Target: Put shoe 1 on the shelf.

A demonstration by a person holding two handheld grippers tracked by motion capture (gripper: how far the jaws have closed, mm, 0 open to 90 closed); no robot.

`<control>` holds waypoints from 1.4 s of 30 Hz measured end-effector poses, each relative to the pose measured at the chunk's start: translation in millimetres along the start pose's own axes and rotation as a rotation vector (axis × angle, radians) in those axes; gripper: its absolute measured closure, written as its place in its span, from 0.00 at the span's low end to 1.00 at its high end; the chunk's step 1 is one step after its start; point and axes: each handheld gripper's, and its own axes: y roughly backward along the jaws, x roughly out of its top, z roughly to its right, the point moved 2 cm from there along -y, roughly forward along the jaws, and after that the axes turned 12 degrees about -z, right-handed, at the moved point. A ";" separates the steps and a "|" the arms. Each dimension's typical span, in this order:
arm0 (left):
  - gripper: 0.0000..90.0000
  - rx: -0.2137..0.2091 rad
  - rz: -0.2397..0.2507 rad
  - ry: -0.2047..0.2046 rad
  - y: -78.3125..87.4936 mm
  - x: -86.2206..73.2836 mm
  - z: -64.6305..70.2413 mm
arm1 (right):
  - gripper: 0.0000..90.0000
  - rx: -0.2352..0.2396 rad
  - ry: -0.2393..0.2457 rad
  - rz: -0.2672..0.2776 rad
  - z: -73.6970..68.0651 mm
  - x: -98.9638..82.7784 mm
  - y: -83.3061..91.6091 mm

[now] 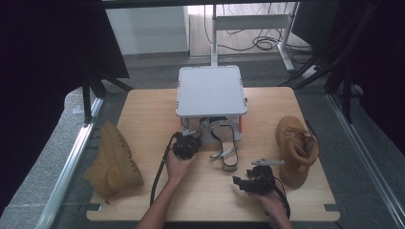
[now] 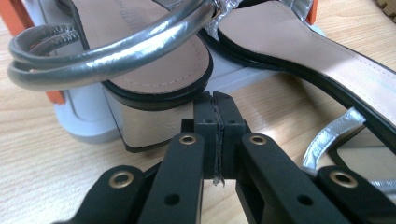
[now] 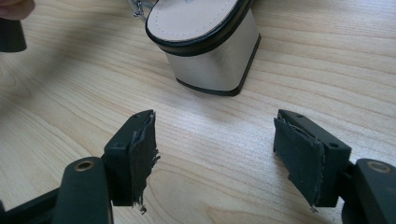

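High view: left gripper point(image 1: 187, 137) closed, empty, at sandal point(image 1: 208, 128) by box point(image 1: 211, 90); right gripper point(image 1: 243, 182) open, empty; both sandals not yet lifted.

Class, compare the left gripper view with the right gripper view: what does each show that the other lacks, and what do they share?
Left gripper view: the left claw shut, looped silver straps, a grey box with an orange latch. Right gripper view: the right claw open, with frayed pads. Both: the wooden table and a silver block heel under a beige insole.
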 end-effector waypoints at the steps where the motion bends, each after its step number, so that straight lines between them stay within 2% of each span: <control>1: 0.99 -0.002 0.004 0.003 -1.7 2.2 -0.3 | 0.33 -0.001 -0.001 0.003 0.0 0.0 0.0; 3: 1.00 0.000 0.015 0.006 -4.1 3.8 -2.8 | 0.33 0.000 -0.002 0.004 0.1 -0.1 0.5; 5: 1.00 -0.012 0.027 0.025 -6.1 5.7 -6.7 | 0.33 0.000 -0.003 0.005 0.1 -0.1 0.7; 9: 1.00 -0.003 0.026 0.025 -8.6 9.8 -10.4 | 0.33 -0.001 -0.003 0.000 0.5 0.1 -0.2; 26: 1.00 -0.001 0.018 0.032 -15.5 17.9 -11.6 | 0.33 -0.004 -0.004 0.018 1.0 0.7 1.0; 30: 0.99 -0.012 0.022 0.036 -14.5 16.9 -11.9 | 0.33 -0.011 0.002 0.020 0.9 0.8 0.7; 34: 0.93 -0.007 0.023 0.023 -10.0 14.0 -11.9 | 0.33 -0.018 0.002 0.028 -0.1 1.5 0.0; 37: 0.82 0.013 0.034 0.017 -5.5 9.1 -10.7 | 0.33 -0.018 0.008 0.026 -1.7 2.1 -0.9; 38: 0.80 0.043 0.044 0.007 -3.1 6.0 -10.1 | 0.33 -0.017 0.008 0.028 -2.3 2.2 -1.1; 39: 0.77 0.043 0.044 0.007 -3.1 6.0 -10.1 | 0.33 -0.017 0.008 0.028 -2.3 2.2 -1.1; 42: 0.68 0.087 0.061 0.013 1.4 1.0 -12.0 | 0.33 -0.017 0.013 0.032 -3.5 2.6 -1.0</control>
